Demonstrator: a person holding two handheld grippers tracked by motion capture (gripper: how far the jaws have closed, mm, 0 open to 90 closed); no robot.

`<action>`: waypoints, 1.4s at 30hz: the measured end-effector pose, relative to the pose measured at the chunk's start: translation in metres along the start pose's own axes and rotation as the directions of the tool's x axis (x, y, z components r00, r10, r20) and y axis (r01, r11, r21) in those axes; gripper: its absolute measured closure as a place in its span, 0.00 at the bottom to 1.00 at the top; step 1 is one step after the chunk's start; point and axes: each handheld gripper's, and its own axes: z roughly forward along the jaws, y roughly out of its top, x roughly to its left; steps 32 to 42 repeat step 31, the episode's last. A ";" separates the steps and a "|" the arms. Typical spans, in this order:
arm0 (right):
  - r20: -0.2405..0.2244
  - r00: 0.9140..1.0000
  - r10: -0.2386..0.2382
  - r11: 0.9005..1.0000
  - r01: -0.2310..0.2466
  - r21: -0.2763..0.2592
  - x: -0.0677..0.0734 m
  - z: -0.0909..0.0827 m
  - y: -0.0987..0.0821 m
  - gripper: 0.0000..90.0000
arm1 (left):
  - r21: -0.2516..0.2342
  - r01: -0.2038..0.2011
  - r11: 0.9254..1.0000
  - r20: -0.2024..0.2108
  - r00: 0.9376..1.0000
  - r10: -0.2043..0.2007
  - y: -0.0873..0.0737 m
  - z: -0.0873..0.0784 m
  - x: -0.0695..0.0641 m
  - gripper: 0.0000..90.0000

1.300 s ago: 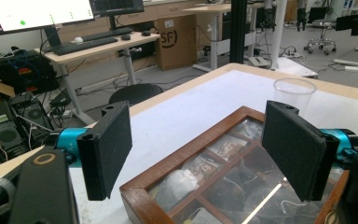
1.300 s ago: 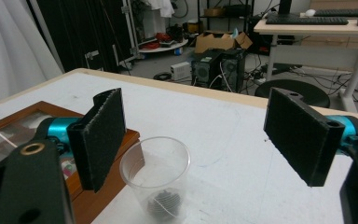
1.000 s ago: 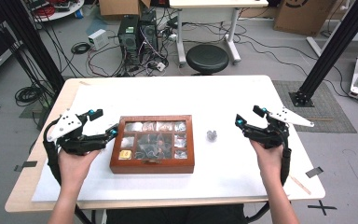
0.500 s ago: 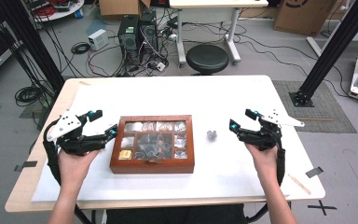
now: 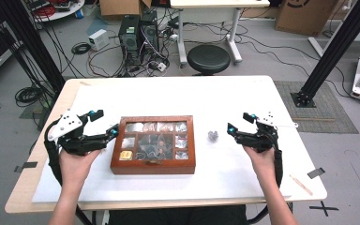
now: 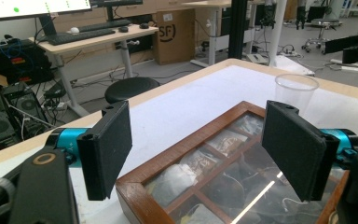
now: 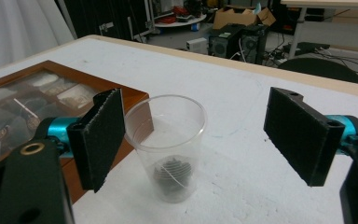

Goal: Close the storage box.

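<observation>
Right gripper [image 7: 193,140] is spread wide, jaws either side of the cup [image 7: 166,145] but touching neither wall. In the high view the cup [image 5: 213,136] stands upright on the table [image 5: 243,98], just right of the box [image 5: 153,145] and left of the right gripper [image 5: 230,128].

Cup: clear thin plastic, a small dark lump in the bottom. Judged very light, flexible in the wall and easily crushed; smooth sides likely slippery against a hard pinch. Best hold looks like mid-wall, jaws across the full width, closed only until the wall just gives. A grip at the rim would tend to deform it; too low risks tipping.

Left gripper [image 6: 196,149] is also spread, empty, jaws over the box's near-left corner [image 6: 135,186]. Left gripper [image 5: 108,129] in the high view sits at the box's left edge.

Box: wooden frame, glazed lid, compartments holding small bagged items. Judged rigid and fairly heavy; the glass is fragile, so take hold on the wooden rim only.
</observation>
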 end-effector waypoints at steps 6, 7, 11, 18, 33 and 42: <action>0.018 1.000 0.004 1.000 -0.004 -0.017 -0.002 -0.005 0.001 0.23 | 0.001 -0.002 1.000 0.005 1.000 0.002 0.001 0.003 0.000 0.27; 0.016 1.000 0.008 1.000 -0.008 -0.016 -0.003 -0.004 0.002 0.23 | -0.002 0.000 1.000 0.006 1.000 0.000 0.001 0.002 0.000 0.27; 0.017 1.000 0.001 1.000 0.000 -0.010 -0.001 -0.002 0.004 0.23 | -0.006 0.003 1.000 0.004 1.000 -0.003 -0.002 -0.002 0.000 0.27; 0.024 1.000 -0.003 1.000 0.004 -0.022 0.001 -0.007 0.006 0.23 | -0.006 0.003 1.000 0.001 1.000 -0.003 -0.002 -0.003 0.000 0.27; 0.028 1.000 -0.002 1.000 0.002 -0.025 -0.003 -0.008 0.005 0.23 | 0.002 0.002 1.000 -0.002 1.000 -0.002 -0.003 -0.001 0.001 0.27; 0.028 1.000 -0.002 1.000 0.002 -0.025 -0.003 -0.008 0.005 0.23 | 0.002 0.002 1.000 -0.002 1.000 -0.002 -0.003 -0.001 0.001 0.27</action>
